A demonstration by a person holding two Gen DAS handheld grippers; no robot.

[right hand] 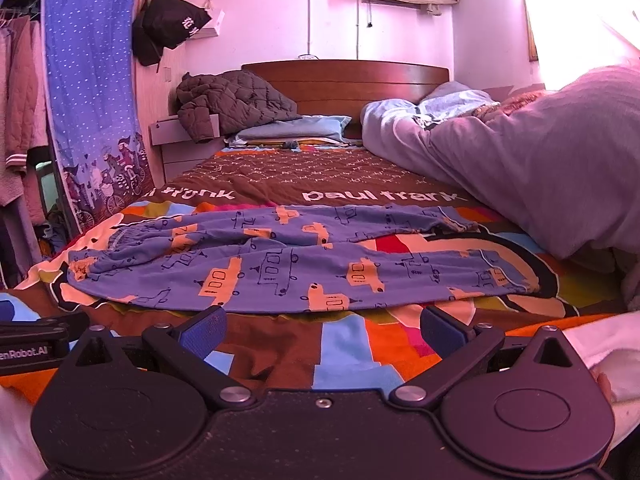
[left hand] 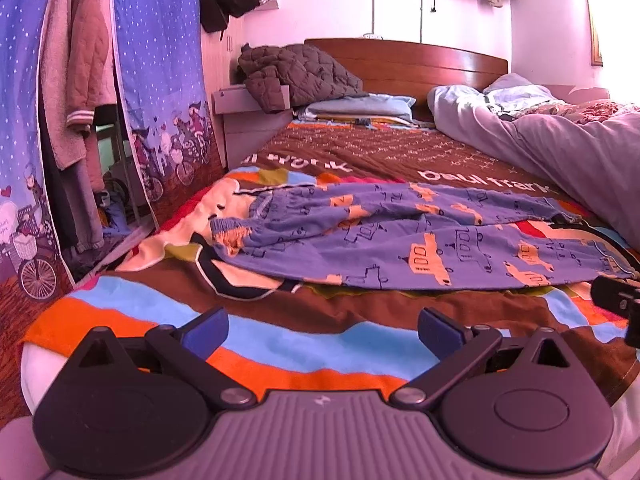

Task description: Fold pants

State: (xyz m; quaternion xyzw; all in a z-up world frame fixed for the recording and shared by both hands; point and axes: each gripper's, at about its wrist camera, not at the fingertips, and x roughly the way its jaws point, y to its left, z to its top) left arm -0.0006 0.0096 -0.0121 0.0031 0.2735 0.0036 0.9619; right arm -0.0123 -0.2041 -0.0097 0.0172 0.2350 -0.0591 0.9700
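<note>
Blue pants (left hand: 400,236) with orange car prints lie spread flat across the bed, waistband to the left, both legs running to the right. They also show in the right wrist view (right hand: 288,264). My left gripper (left hand: 322,334) is open and empty, low over the bedspread a little short of the pants' near edge, toward the waistband side. My right gripper (right hand: 322,330) is open and empty, close to the near edge of the front leg. Part of the right gripper's body shows at the right edge of the left wrist view (left hand: 616,304).
The pants rest on a colourful patterned bedspread (right hand: 344,356). A bunched grey duvet (right hand: 540,184) fills the bed's right side. A brown quilted jacket (right hand: 232,100) and pillows lie by the wooden headboard (right hand: 344,80). A wardrobe with blue curtains (left hand: 160,60) stands left.
</note>
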